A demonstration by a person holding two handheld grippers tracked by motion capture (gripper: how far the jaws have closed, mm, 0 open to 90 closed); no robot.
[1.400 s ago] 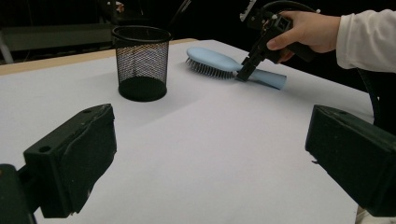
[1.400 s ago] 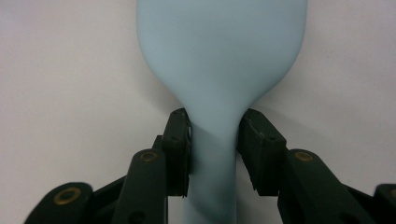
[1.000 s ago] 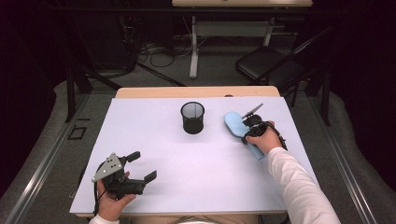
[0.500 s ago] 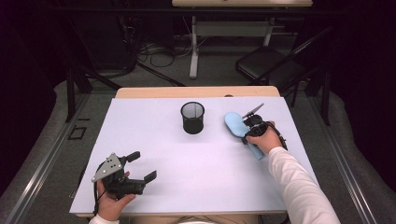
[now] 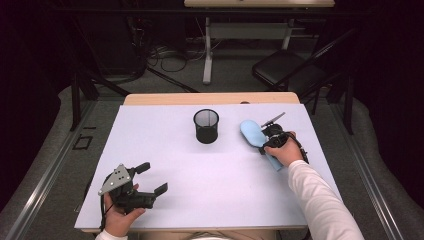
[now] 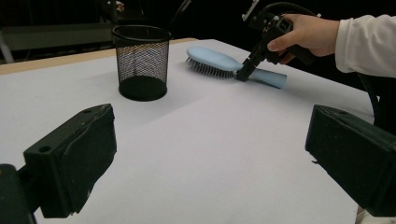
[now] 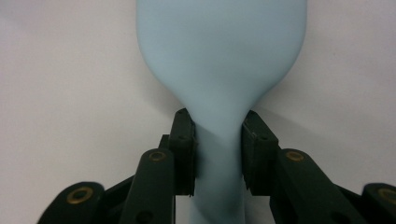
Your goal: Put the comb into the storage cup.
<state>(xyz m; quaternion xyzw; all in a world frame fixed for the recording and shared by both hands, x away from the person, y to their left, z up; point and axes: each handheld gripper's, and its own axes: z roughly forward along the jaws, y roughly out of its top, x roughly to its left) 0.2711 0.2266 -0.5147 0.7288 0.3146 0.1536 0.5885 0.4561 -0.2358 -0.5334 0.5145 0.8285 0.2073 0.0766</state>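
A light blue hairbrush (image 5: 252, 134) lies bristles down on the white table (image 5: 215, 170), right of middle. My right gripper (image 5: 267, 141) is shut on the brush's neck, where head meets handle (image 7: 218, 135). In the left gripper view the hairbrush (image 6: 212, 58) lies beyond the cup, with the right gripper (image 6: 245, 73) tilted down onto it. A black mesh cup (image 5: 206, 126) stands upright near the table's middle back, empty as far as I can tell. My left gripper (image 5: 152, 179) rests open at the front left, nothing between its fingers (image 6: 74, 156).
The table's far edge is bare wood (image 5: 210, 98). Behind it stand a folding chair (image 5: 282, 70) and a desk frame (image 5: 207, 50) with cables on the floor. Open white surface lies between the two grippers.
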